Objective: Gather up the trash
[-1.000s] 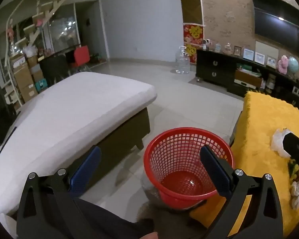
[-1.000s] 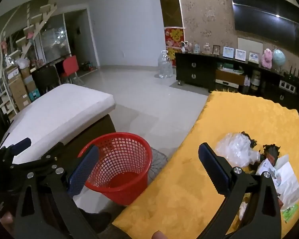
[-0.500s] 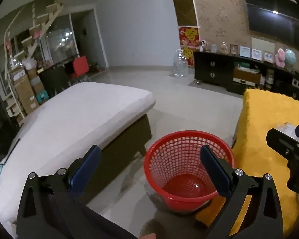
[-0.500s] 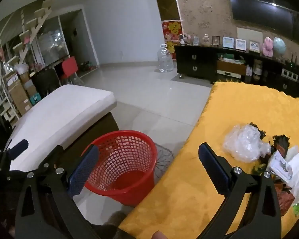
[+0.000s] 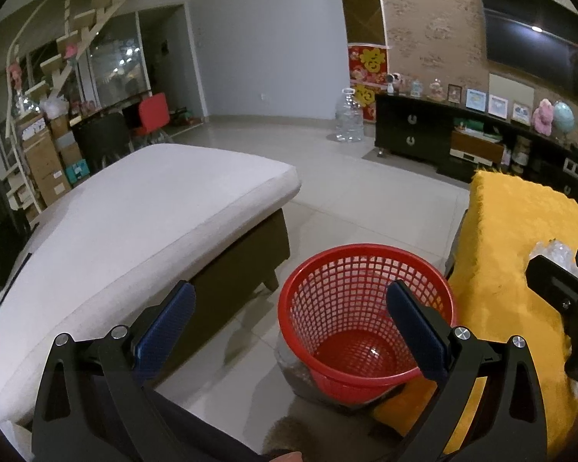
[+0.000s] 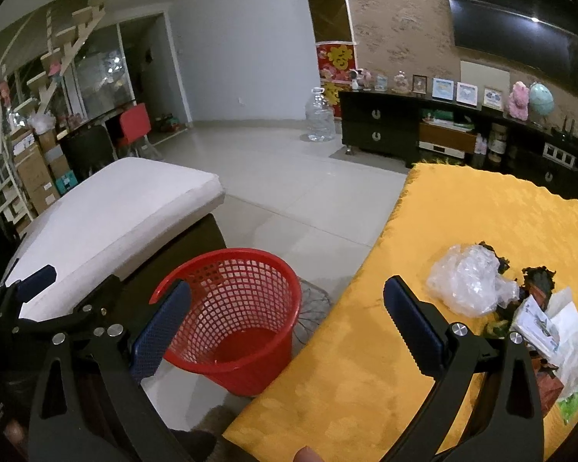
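A red mesh basket stands on the tiled floor beside a table under a yellow cloth. A crumpled clear plastic bag, dark scraps and paper leaflets lie on the cloth at the right. My left gripper hangs open above the basket's near side, nothing between its fingers. My right gripper is open over the table's near left edge, left of the trash pile. In the left wrist view the right gripper's body shows at the right edge.
A low bed with a pale mattress stands left of the basket. A dark TV cabinet with ornaments lines the far wall, a big water jug on the floor beside it. Boxes and a red chair stand far left.
Both grippers have tilted up and back slightly, so the basket and the trash pile sit a little lower in view. Both stay open and hold nothing.
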`<state>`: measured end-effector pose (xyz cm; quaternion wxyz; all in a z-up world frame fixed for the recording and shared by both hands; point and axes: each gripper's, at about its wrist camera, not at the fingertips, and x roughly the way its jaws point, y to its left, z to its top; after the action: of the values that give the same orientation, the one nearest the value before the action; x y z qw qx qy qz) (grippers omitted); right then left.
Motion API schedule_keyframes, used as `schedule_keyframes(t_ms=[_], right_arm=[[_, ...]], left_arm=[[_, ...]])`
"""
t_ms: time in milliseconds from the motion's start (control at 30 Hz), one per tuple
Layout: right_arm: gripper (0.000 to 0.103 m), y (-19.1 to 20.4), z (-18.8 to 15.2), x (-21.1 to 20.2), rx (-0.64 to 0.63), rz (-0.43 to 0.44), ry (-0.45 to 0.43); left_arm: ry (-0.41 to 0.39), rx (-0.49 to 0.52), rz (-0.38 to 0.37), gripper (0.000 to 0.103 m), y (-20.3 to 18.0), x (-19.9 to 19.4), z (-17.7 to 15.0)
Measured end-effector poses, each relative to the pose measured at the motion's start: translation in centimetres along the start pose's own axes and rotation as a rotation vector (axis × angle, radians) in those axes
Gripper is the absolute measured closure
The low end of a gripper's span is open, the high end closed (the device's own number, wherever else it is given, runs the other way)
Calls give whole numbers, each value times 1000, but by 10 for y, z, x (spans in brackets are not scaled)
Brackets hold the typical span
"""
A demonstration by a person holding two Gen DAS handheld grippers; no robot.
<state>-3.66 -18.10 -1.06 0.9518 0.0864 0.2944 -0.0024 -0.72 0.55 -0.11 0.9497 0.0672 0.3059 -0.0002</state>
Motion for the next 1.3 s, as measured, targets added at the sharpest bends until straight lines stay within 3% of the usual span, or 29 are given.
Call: schedule_keyframes(t_ms=[1300], right_arm=[[5,-9,-8,-1,20,-39,35]], left_arm=[[39,-11,-37,7,-2,11,1]])
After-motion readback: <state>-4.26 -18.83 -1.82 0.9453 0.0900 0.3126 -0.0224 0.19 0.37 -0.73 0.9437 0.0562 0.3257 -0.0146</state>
